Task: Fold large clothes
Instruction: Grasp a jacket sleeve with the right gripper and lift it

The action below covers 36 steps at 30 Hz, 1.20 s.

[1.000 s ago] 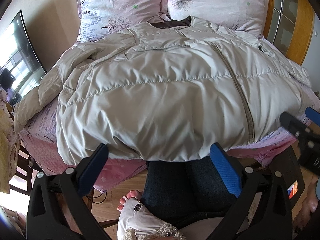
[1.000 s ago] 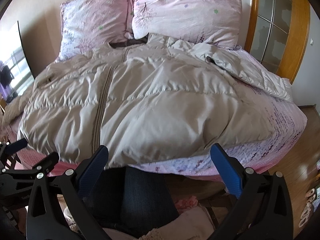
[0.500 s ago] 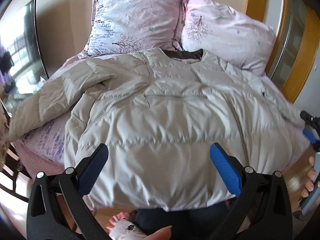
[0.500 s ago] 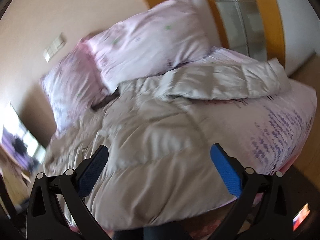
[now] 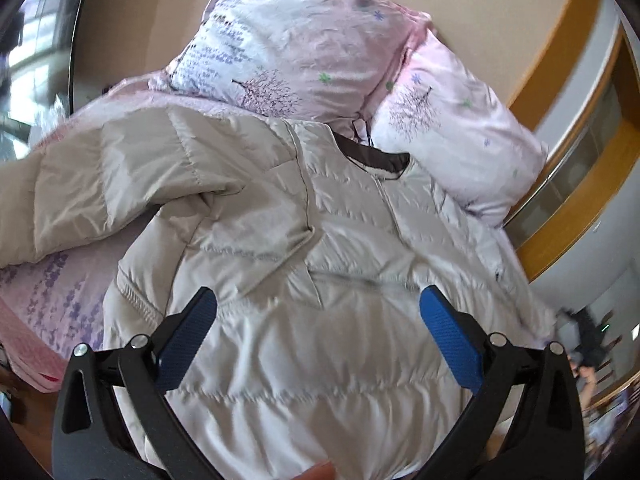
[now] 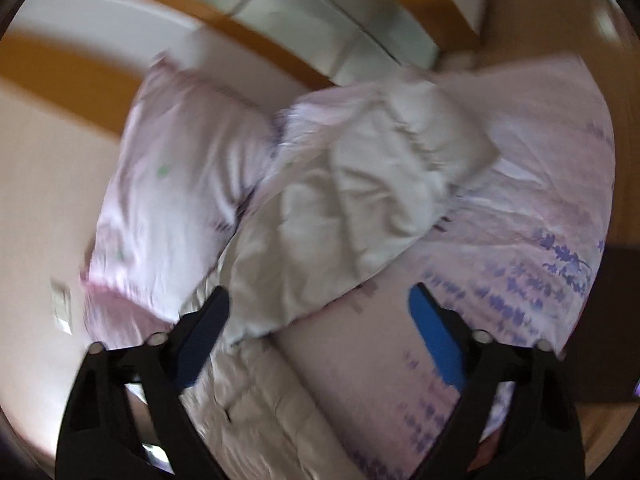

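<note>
A large beige quilted jacket (image 5: pixel 320 272) lies spread front-up on the bed, its dark-lined collar (image 5: pixel 380 158) toward the pillows. One sleeve (image 5: pixel 92 188) lies out to the left. My left gripper (image 5: pixel 318 328) is open and empty above the jacket's chest. In the blurred right wrist view the other sleeve (image 6: pixel 372 196) lies bunched on the pink sheet. My right gripper (image 6: pixel 320 332) is open and empty, over the sheet just below that sleeve.
Two pink floral pillows (image 5: pixel 304 44) lean at the head of the bed (image 6: pixel 540 216). A wooden-framed wardrobe (image 5: pixel 580 184) stands at the right. A dark screen edge (image 5: pixel 76 20) and window are on the left.
Both grippers moved forward over the bed. The left one now hangs above the jacket's chest. The right one swung right and rolled toward the right sleeve. Both stayed open.
</note>
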Available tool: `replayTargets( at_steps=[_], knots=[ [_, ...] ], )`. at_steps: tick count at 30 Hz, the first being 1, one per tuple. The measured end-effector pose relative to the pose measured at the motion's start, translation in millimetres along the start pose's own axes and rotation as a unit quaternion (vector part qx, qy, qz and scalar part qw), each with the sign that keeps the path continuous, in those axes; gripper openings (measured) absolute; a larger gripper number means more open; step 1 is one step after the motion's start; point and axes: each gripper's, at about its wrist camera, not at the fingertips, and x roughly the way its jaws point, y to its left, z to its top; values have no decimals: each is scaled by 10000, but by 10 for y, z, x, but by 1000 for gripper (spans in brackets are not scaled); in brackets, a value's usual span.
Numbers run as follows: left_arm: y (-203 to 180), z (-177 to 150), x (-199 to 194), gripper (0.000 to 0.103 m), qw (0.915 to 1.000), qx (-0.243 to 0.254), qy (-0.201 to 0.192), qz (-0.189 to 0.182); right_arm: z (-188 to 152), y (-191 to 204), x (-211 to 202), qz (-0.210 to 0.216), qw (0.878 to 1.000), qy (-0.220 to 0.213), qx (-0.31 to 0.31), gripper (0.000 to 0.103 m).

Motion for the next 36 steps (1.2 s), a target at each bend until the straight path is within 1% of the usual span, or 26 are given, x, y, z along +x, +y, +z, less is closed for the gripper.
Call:
replayTargets(
  at_steps=[1, 5, 8, 9, 10, 11, 14, 15, 16, 18, 19, 22, 24, 27, 30, 31, 33, 34, 36],
  knots=[
    [48, 31, 18, 101, 9999, -103, 30, -89, 46, -89, 40, -20, 9997, -12, 244, 84],
    [235, 126, 143, 101, 9974, -518, 268, -416, 112, -205, 98, -173, 9985, -127, 504, 77],
    [321, 156, 220, 101, 9950, -706, 336, -614, 208, -245, 228, -268, 9978, -76, 600, 69],
    [347, 164, 237, 101, 9939, -762, 315, -733, 226, -254, 260, -274, 9977, -55, 623, 65],
    [369, 171, 243, 101, 9928, -802, 279, -850, 240, -264, 299, -302, 9975, -34, 637, 59],
    [398, 180, 248, 101, 9916, -864, 222, -935, 248, -275, 317, -352, 9975, -38, 619, 56],
    [485, 220, 269, 101, 9908, -949, 177, -944, 285, -288, 363, -641, 9964, -119, 541, 36],
    [514, 233, 282, 101, 9910, -952, 191, -920, 287, -286, 370, -680, 9962, -135, 530, 27],
    [558, 245, 291, 101, 9910, -981, 188, -888, 297, -258, 368, -731, 9961, -186, 451, 19],
    [628, 259, 297, 101, 9900, -1039, 213, -928, 308, -157, 338, -831, 9958, -312, 211, 12],
    [676, 265, 298, 101, 9891, -1081, 241, -974, 312, -48, 299, -912, 9949, -439, -26, 9],
    [745, 300, 310, 101, 9885, -1088, 296, -1004, 313, 316, 197, -1034, 9895, -761, -662, 7],
    [790, 327, 322, 101, 9884, -1075, 323, -1018, 291, 594, 141, -1012, 9850, -940, -1037, 7],
    [878, 337, 319, 101, 9871, -1183, 248, -1051, 208, 1121, 94, -865, 9753, -1162, -1670, 7],
    [937, 359, 289, 101, 9861, -1211, 179, -1122, -7, 1691, 80, -585, 9610, -1271, -2386, 7],
    [952, 365, 268, 101, 9867, -1197, 127, -1089, -133, 1929, 85, -407, 9538, -1280, -2687, 7],
    [990, 390, 204, 101, 9894, -1146, -34, -888, -359, 2266, 107, -148, 9412, -1266, -3128, 7],
    [1009, 400, 170, 101, 9905, -1123, -123, -788, -564, 2518, 131, 82, 9294, -1233, -3477, 7],
    [1054, 405, 96, 101, 9910, -1109, -277, -693, -833, 2811, 197, 341, 9147, -1160, -3857, 7]
  ],
)
